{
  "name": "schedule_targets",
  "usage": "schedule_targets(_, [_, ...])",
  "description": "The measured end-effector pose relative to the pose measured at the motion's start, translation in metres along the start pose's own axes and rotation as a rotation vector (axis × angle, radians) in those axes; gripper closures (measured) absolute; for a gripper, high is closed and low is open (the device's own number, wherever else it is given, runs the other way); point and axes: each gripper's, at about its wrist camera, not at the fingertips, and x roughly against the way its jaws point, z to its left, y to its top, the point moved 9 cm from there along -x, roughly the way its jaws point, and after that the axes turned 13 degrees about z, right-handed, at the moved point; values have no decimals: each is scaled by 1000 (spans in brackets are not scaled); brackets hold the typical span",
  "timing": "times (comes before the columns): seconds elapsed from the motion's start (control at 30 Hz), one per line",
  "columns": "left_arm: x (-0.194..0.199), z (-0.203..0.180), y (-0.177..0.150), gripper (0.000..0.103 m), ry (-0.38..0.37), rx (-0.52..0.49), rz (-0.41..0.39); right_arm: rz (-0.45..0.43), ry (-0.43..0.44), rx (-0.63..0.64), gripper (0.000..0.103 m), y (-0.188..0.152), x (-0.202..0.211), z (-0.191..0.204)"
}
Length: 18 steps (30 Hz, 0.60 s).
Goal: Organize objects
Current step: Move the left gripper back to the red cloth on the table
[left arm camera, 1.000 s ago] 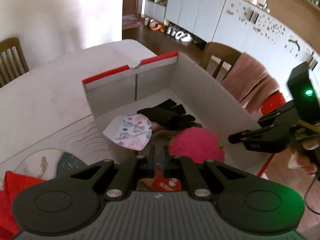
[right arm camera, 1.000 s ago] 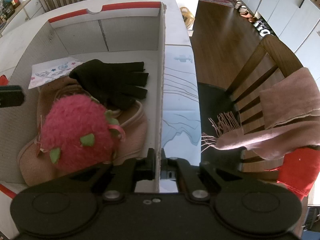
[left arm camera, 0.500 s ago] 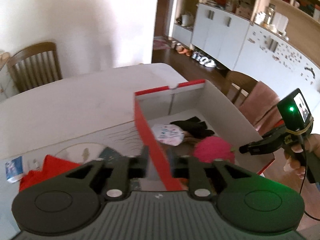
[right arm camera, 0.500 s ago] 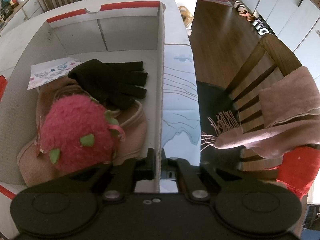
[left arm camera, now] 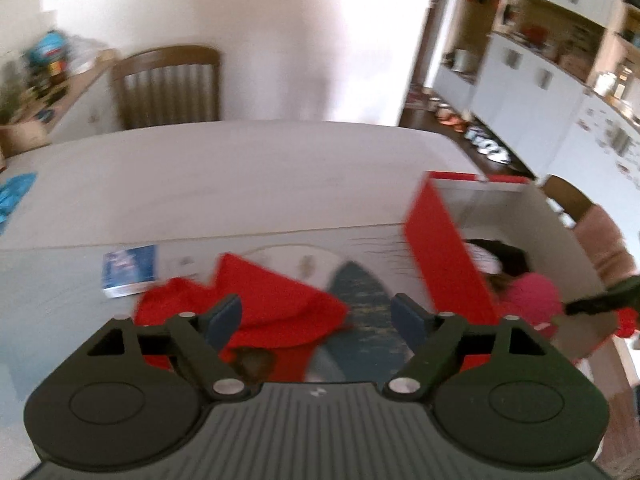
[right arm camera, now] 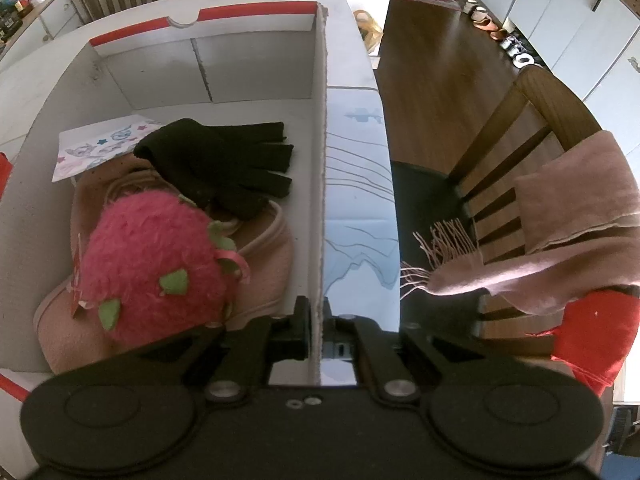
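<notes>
The right hand-held gripper (right arm camera: 316, 334) pinches the white cardboard box wall (right arm camera: 320, 184) while the left hand-held gripper (left arm camera: 316, 316), jaws opening and empty, should next grasp the crumpled red cloth (left arm camera: 276, 300).

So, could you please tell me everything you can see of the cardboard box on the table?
The cardboard box is open-topped, pale grey inside, with red outer faces and a red-edged far wall notched at its top. It stands upright on the table. Inside lie a fuzzy pink strawberry toy, black gloves, a pink fleece piece and a printed cloth. The right gripper is shut on the box's thin right wall. The left gripper is opening beside the box, over a red cloth.
</notes>
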Motion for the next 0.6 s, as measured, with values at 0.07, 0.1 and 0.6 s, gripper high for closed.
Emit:
schedule_targets(0.07, [-1,21,0,18,20,34,5,1,-1,-1,101,0,0,0])
schedule_targets(0.1, [-3,31,1,18,29,51,9,1,-1,-1,101,0,0,0])
schedule_targets(0.6, [-48,80,-25,0,119,110,91,3,-6,-2,100,0,0,-1])
